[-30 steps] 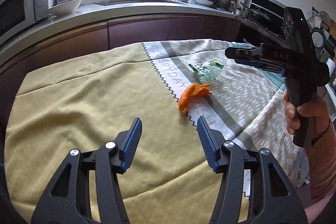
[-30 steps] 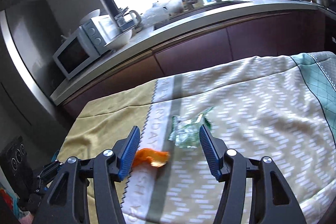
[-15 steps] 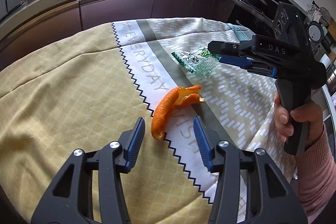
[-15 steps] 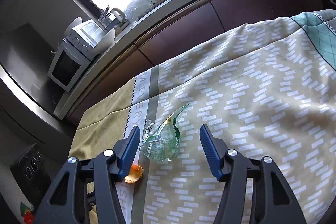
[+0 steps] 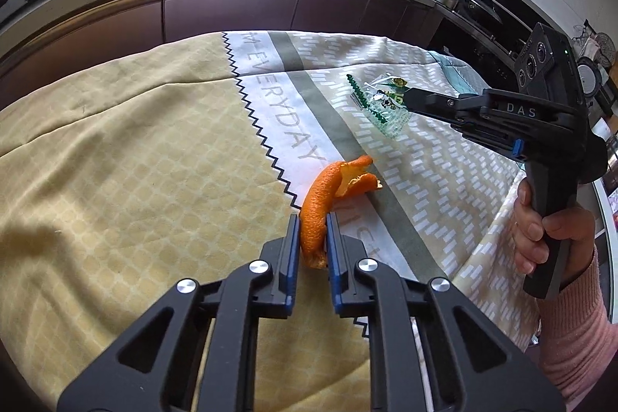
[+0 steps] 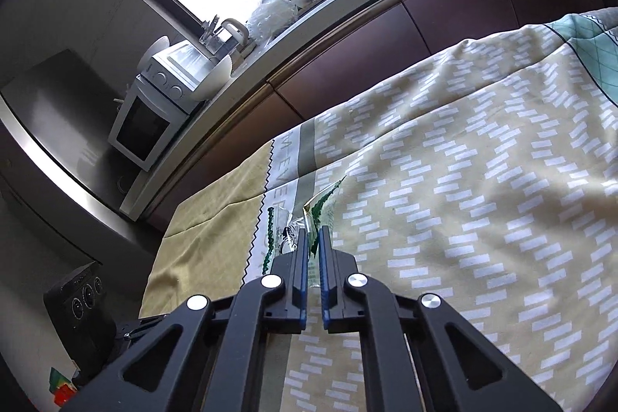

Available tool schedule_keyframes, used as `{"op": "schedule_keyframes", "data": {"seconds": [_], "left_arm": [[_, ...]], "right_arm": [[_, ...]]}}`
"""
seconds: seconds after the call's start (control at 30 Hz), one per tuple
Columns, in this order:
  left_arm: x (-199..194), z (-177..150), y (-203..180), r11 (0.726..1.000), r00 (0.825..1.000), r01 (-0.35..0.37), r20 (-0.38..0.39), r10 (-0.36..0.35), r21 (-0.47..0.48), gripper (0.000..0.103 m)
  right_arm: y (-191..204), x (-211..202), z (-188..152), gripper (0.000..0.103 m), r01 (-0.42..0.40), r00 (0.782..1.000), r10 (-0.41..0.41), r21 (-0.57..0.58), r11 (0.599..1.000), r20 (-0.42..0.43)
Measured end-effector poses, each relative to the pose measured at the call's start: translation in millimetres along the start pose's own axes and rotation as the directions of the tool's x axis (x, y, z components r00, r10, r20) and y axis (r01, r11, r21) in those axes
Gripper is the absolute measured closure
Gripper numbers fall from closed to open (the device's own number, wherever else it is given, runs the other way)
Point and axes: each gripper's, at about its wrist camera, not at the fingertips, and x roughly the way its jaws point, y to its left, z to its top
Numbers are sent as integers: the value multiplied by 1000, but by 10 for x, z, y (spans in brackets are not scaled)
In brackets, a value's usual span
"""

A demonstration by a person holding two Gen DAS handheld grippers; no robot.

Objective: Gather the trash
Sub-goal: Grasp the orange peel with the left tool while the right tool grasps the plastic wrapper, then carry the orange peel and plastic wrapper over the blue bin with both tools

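Cloth-covered bench [image 5: 135, 141]: both trash items lie on it, neither lifted. Left tool [image 5: 313, 230] is clamped on the orange peel [image 5: 320, 203] at 6 o'clock. Right tool [image 6: 313, 238] pinches the plastic wrapper [image 5: 382, 103] at 2 o'clock. Removal and disposal remain; no bin visible.

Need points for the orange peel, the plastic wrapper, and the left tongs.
orange peel [image 5: 328, 180], left wrist view, on its curved middle.
plastic wrapper [image 5: 380, 103], left wrist view, on its crumpled clear centre.
left tongs [image 5: 313, 238], left wrist view, midway between the fingertips clamped on the peel.
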Motion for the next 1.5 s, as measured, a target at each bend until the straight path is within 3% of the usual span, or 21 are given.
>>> {"op": "schedule_keyframes", "data": {"seconds": [0.33, 0.77, 1.5], "left_arm": [[-644, -231, 192, 997, 992, -69, 104, 72, -38, 90], [-1595, -758, 705, 965, 952, -186, 209, 224, -186, 90], [-2411, -1509, 1339, 889, 897, -283, 228, 378, -360, 90]], "right_arm": [[386, -125, -153, 99, -103, 995, 103, -49, 994, -2], [1092, -16, -505, 99, -231, 972, 222, -137, 963, -82], [2081, 474, -1037, 99, -368, 914, 307, -228, 901, -264]]}}
